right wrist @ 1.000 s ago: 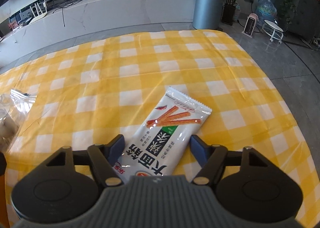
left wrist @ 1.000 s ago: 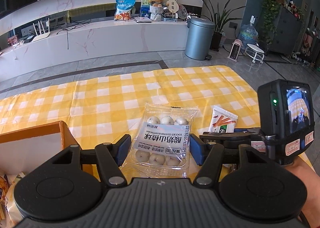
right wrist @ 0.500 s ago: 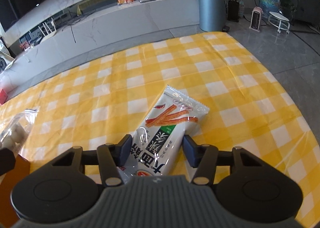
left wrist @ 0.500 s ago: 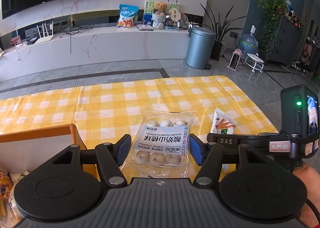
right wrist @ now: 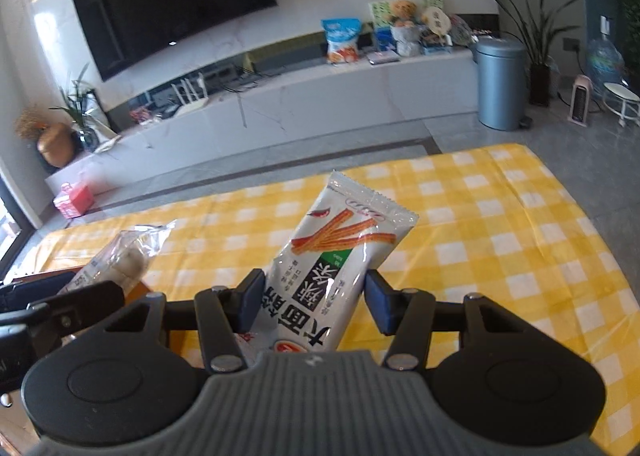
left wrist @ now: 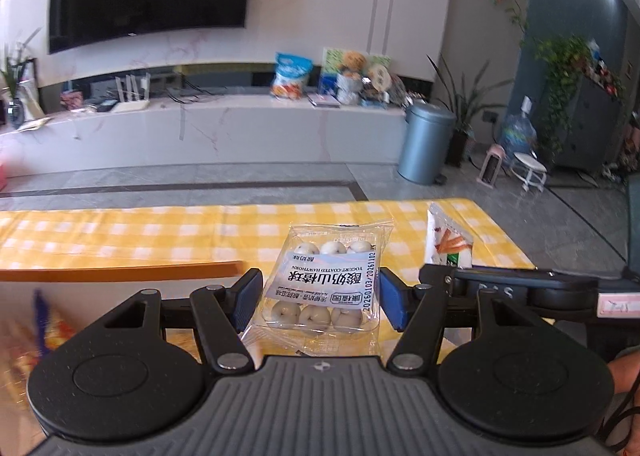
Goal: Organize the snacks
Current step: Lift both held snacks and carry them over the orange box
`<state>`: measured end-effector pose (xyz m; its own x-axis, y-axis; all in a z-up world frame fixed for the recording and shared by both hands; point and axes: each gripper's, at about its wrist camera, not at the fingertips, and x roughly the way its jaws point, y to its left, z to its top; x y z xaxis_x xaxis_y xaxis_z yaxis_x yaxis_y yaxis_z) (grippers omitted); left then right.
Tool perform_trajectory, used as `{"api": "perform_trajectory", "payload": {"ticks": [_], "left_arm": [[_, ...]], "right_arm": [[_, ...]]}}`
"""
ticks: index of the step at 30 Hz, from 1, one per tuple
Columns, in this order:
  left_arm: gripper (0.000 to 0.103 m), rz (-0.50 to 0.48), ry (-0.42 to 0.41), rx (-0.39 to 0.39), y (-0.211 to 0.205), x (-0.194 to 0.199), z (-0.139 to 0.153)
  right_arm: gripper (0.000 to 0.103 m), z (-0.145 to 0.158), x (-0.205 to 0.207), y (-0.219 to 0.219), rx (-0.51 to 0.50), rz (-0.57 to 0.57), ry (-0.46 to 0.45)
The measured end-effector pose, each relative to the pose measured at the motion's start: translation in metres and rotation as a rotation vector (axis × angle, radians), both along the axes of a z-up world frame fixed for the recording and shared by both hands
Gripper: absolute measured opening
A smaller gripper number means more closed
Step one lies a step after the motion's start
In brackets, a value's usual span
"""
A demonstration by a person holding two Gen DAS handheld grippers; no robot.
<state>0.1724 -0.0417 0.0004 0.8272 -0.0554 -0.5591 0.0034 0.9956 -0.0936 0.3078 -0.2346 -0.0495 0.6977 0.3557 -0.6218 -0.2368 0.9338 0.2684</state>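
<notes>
My left gripper [left wrist: 320, 302] is shut on a clear pack of yogurt-coated hawthorn balls [left wrist: 326, 282] and holds it lifted above the yellow checked tablecloth [left wrist: 160, 232]. My right gripper [right wrist: 314, 302] is shut on a white packet of spicy sticks [right wrist: 332, 256], raised and tilted up off the cloth [right wrist: 500, 236]. The packet also shows at the right of the left wrist view [left wrist: 446, 244], and the hawthorn pack at the left of the right wrist view [right wrist: 120, 256]. The two grippers are side by side.
An orange-rimmed box [left wrist: 120, 270] holding several snacks [left wrist: 44, 336] sits at the left below my left gripper; its corner shows in the right wrist view [right wrist: 144, 290]. Beyond the table are a grey floor, a white TV bench and a blue bin [left wrist: 426, 144].
Both grippers have closed on their packs and lifted them off the cloth. Both views have tipped upward, and the left gripper has moved over toward the box.
</notes>
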Motion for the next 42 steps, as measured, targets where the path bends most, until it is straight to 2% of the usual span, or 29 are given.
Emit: {"api": "perform_trajectory", "payload": {"ticks": [7, 14, 24, 31, 35, 38, 42], "left_arm": [[0.071, 0.087, -0.007, -0.018, 0.035, -0.029, 0.01], [0.071, 0.151, 0.02, -0.022, 0.075, -0.052, 0.013], [0.071, 0.275, 0.099, -0.084, 0.143, -0.083, -0.006], [0.071, 0.314, 0.152, -0.158, 0.178, -0.097, -0.026], [0.07, 0.315, 0.166, -0.203, 0.188, -0.099, -0.034], [0.066, 0.302, 0.187, -0.253, 0.194, -0.098, -0.043], [0.066, 0.292, 0.204, -0.263, 0.195, -0.097, -0.05]], "right_arm": [[0.053, 0.021, -0.039, 0.023, 0.058, 0.119, -0.05], [0.053, 0.043, -0.084, 0.072, 0.082, 0.302, -0.105], [0.053, 0.041, -0.116, 0.165, 0.073, 0.53, -0.034], [0.053, 0.029, -0.122, 0.216, -0.037, 0.664, 0.017], [0.053, 0.024, -0.12, 0.231, -0.078, 0.705, 0.044], [0.053, 0.02, -0.121, 0.24, -0.121, 0.739, 0.047], [0.053, 0.015, -0.117, 0.254, -0.189, 0.755, 0.057]]}}
